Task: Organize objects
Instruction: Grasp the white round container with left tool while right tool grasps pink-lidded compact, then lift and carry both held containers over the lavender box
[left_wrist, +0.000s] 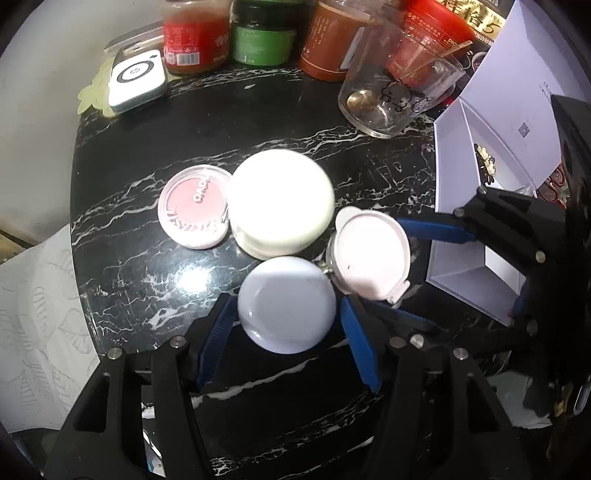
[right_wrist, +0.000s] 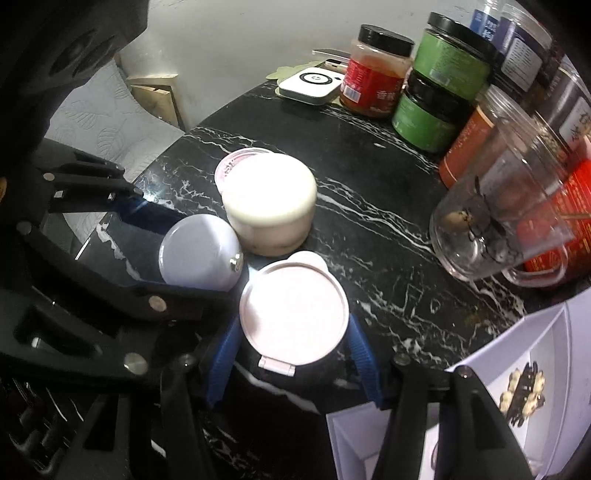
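Pointing steeply down, left claw (left_wrist: 290, 325) pinches lilac compact (left_wrist: 286, 304), right claw (right_wrist: 293, 345) pinches pink compact (right_wrist: 293, 314)

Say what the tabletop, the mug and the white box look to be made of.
Tabletop: black stone, probably marble or an imitation, polished; white veins and glare. Mug: clear glass, seemingly; the jars show through it and it has a printed drawing. White box: matte paperboard by its thin flat walls and creased flap, though that is a guess.
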